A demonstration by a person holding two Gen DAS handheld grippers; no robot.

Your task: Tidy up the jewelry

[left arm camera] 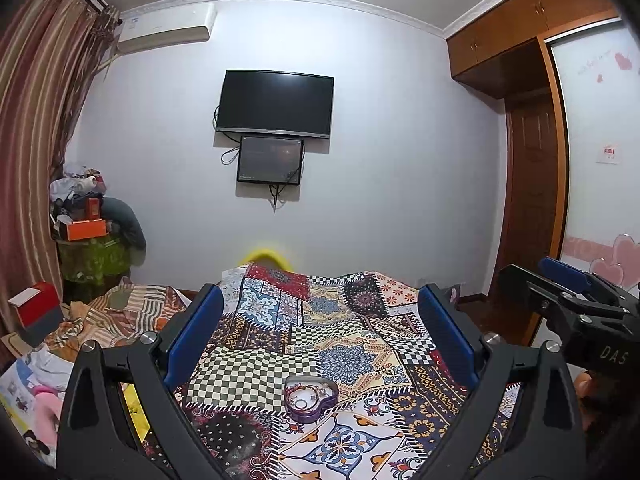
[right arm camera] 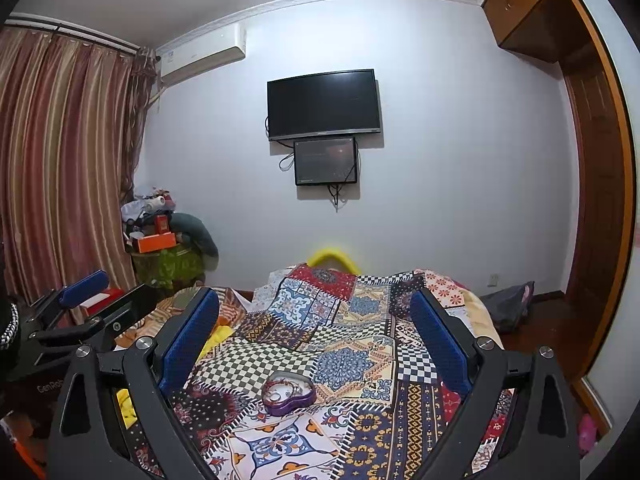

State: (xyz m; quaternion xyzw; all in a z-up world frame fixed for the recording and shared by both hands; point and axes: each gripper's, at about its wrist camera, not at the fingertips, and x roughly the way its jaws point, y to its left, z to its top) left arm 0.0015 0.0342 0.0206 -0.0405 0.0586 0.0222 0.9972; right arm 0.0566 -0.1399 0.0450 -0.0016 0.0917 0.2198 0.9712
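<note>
The heart-shaped purple box (left arm camera: 311, 398) lies open on the patchwork bedspread (left arm camera: 352, 344), near you and roughly centred between your two tools, with a tangle of jewelry (left arm camera: 306, 394) inside it: beaded bracelets and a few rings, though the single pieces are too small to sort out. It sits where a checkered patch meets a white patch with blue and orange motifs. Your left gripper (left arm camera: 320, 336) hangs above the bed with its blue-padded fingers spread wide and nothing between them; the box shows in the gap below, apart from both pads. Your right gripper (right arm camera: 316, 336) is likewise released, fingers wide and holding nothing, with the same box (right arm camera: 289, 393) showing low in its gap, a little left of centre. Each tool appears at the edge of the other's view: the right one at the far right of the left camera, the left one at the far left of the right camera, so they ride side by side. Beyond the bedspread, a yellow curved object (left arm camera: 267, 257) peeks over the far end of the bed. On the far wall hang a dark television (left arm camera: 275, 103) and a smaller screen (left arm camera: 270, 160) just below it, with an air conditioner (left arm camera: 168, 26) up to the left. Striped curtains (right arm camera: 60, 160) cover the left side, with a pile of boxes and clothes (right arm camera: 156, 224) in the corner beside them, and a wooden wardrobe (left arm camera: 520, 60) stands at the right.
</note>
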